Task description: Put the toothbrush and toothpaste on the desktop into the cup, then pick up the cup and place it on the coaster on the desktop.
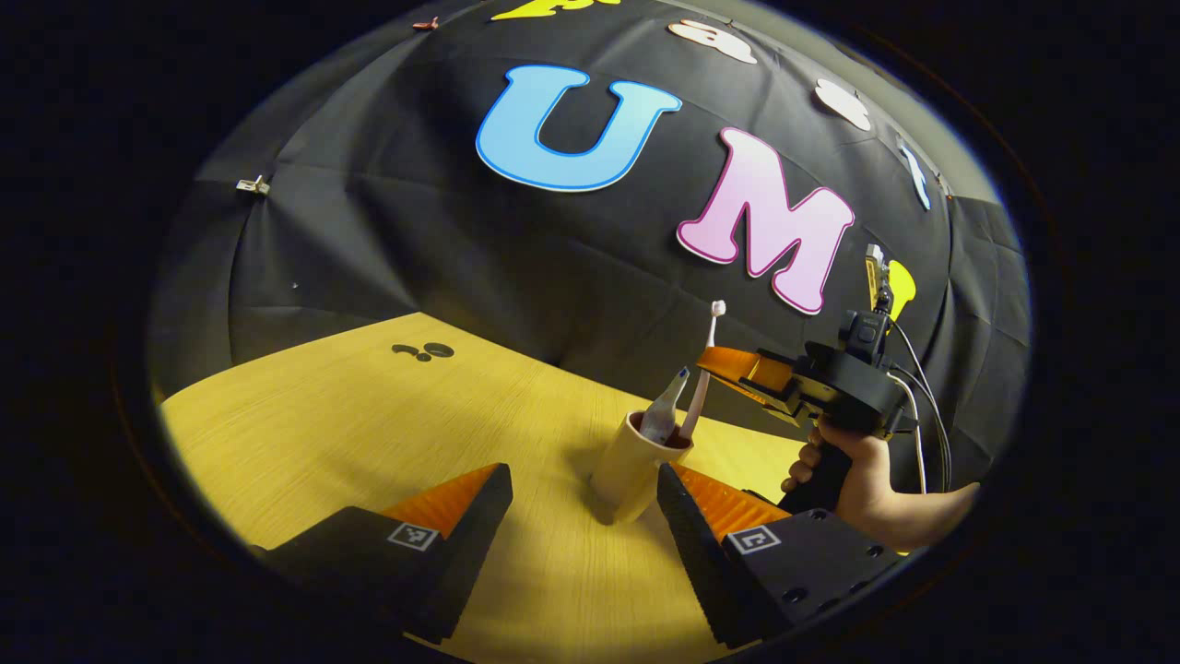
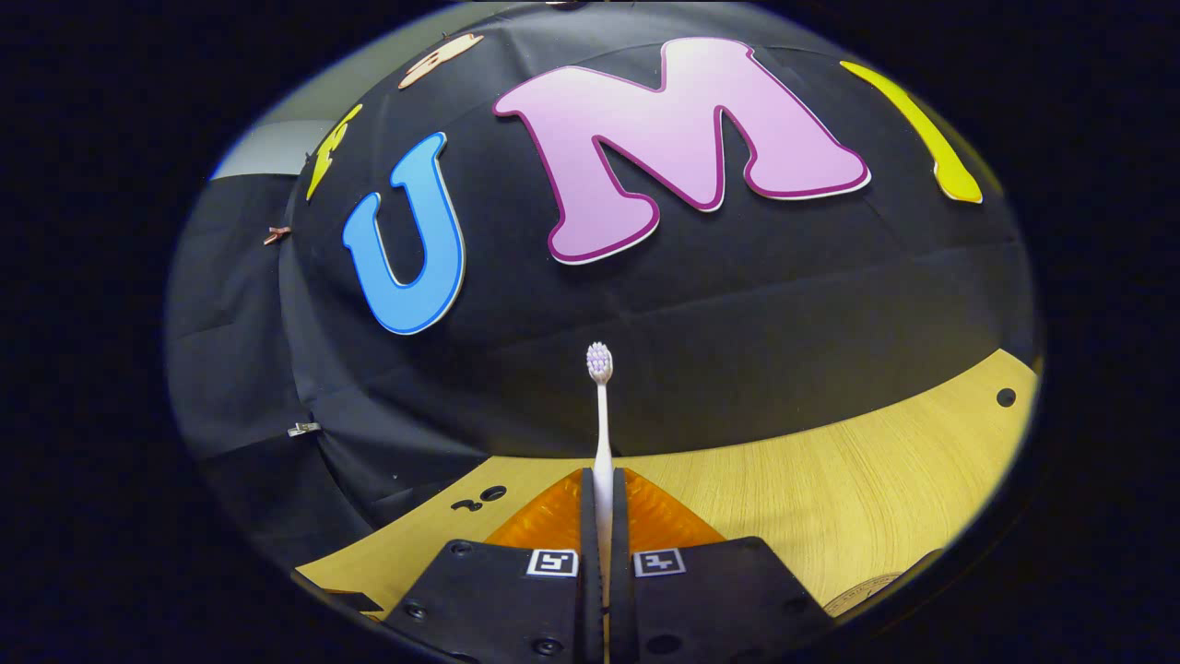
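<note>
Left gripper (image 1: 583,489) sits low over the wooden desktop (image 1: 369,433), jaws spread wide, nothing between them. The cup (image 1: 631,466), a tan tumbler, stands on the desktop just ahead of the gap, nearer the right-hand finger and seemingly touching or almost touching its tip; can't tell which. The toothpaste (image 1: 666,406) tube is already in the cup, leaning, dark cap end up. The toothbrush (image 1: 702,369) pokes out of the cup beside the tube, tilted, bristle head on top.

Right gripper (image 1: 728,364) comes in from beyond the cup, on the right-finger side, held by a person's hand (image 1: 862,484) on its black grip, cables trailing behind. In the left gripper view its fingertips meet the toothbrush handle partway up, above the cup rim.

In the right gripper view the right gripper (image 2: 604,503) is closed narrow on the toothbrush (image 2: 601,433); both fingers press the handle, and the brush stands straight up from between them with the white bristle head at top. Desktop (image 2: 830,489) spreads beyond the fingers.

Writing: no brand legible on the toothpaste or cup. Each finger carries a small square black-and-white marker tag (image 2: 551,563), a pattern only, not readable text. Small dark marks (image 1: 422,351) sit on the desktop far ahead of the left finger.
</note>
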A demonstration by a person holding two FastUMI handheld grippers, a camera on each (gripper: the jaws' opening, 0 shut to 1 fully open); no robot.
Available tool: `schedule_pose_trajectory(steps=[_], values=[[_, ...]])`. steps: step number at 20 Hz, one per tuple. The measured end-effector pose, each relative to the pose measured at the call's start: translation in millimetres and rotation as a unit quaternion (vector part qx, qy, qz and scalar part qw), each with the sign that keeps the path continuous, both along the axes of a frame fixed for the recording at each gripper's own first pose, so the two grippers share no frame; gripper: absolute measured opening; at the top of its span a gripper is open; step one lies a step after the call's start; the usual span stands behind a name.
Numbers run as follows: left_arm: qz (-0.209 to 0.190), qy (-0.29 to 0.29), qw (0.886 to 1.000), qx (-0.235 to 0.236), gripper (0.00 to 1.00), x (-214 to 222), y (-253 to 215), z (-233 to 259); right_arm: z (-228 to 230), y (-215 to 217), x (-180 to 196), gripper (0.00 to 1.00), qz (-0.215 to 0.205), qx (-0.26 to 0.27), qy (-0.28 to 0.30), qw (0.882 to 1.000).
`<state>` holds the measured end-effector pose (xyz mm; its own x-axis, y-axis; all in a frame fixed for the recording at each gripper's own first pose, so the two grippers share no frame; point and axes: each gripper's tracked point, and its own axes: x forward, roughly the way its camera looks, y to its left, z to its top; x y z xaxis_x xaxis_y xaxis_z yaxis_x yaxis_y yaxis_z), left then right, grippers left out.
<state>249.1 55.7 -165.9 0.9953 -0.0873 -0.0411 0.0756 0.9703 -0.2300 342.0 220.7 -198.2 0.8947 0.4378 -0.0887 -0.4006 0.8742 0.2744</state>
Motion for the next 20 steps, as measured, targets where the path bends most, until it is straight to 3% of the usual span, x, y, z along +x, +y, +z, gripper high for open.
schedule_pose_trajectory(steps=[4, 8, 12, 13, 14, 16, 20], values=[[0.0, 0.002, 1.0, -0.005, 0.98, 3, 1, -8, -16, 2, -7, 0.07, -0.008, -0.033, -0.022, 0.999], [0.001, 0.003, 1.0, -0.004, 0.98, 6, 0, -12, -30, 5, -20, 0.12, 0.007, -0.033, -0.016, 0.999], [-0.001, 0.01, 1.0, 0.0, 1.0, 5, -5, -11, -26, -18, -28, 0.61, -0.001, -0.039, -0.009, 0.999], [-0.002, 0.014, 1.0, 0.002, 0.98, 6, -6, -11, -23, -27, -30, 0.89, -0.004, -0.042, -0.009, 0.999], [-0.002, 0.018, 1.0, 0.007, 0.98, 7, -7, -10, -22, -39, -31, 0.89, -0.01, -0.048, -0.008, 0.999], [-0.002, 0.024, 1.0, 0.019, 0.98, 11, -7, -5, -17, -64, -33, 0.99, -0.022, -0.059, -0.009, 0.998], [-0.012, 0.041, 0.998, 0.035, 0.98, 21, -14, 6, -12, -123, -33, 0.98, -0.06, -0.074, -0.002, 0.995]])
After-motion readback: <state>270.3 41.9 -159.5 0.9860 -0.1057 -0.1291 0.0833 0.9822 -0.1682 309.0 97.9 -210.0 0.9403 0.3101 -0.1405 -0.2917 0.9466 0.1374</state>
